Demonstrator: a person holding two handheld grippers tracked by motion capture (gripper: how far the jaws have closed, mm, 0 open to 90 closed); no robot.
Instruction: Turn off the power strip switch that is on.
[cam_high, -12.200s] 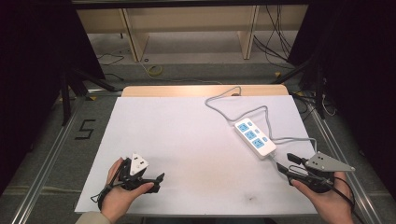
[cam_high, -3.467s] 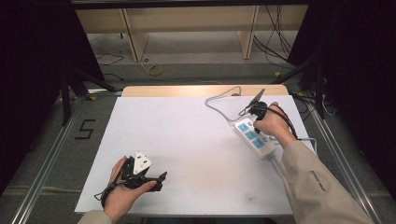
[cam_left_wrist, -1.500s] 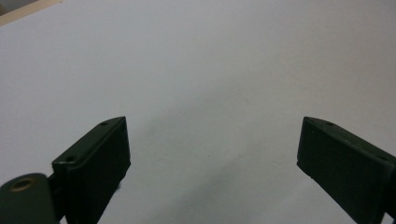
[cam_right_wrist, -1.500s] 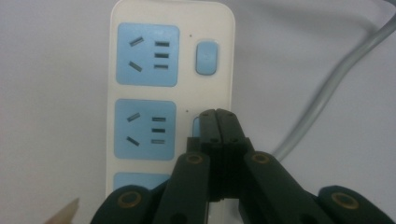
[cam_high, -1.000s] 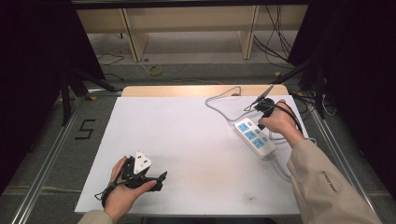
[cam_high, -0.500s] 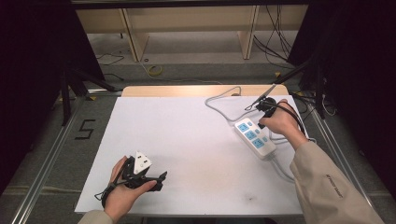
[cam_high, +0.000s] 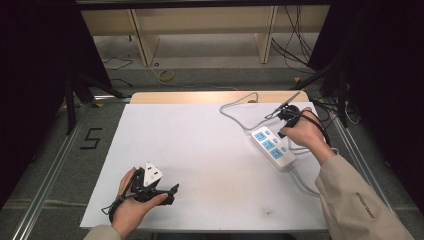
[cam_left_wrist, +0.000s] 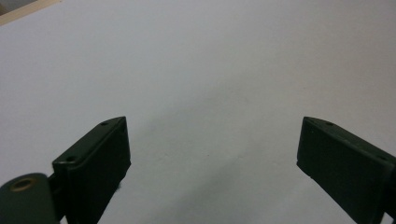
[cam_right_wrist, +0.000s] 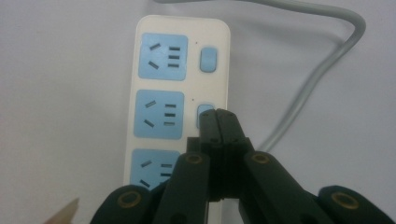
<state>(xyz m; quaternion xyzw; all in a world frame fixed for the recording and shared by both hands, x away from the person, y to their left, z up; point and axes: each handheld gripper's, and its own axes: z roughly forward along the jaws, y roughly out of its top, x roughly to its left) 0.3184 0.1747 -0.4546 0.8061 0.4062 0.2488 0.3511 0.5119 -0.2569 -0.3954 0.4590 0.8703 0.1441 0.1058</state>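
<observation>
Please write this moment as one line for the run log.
right claw: shut, tips on middle switch of power strip | left claw: open, holding nothing, over white table

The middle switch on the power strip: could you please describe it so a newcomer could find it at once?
On the white table, the power strip lies on the right side. Beside each blue socket sits a blue switch; the middle switch is the one that the tips of the right gripper, jaws shut, are at.
</observation>
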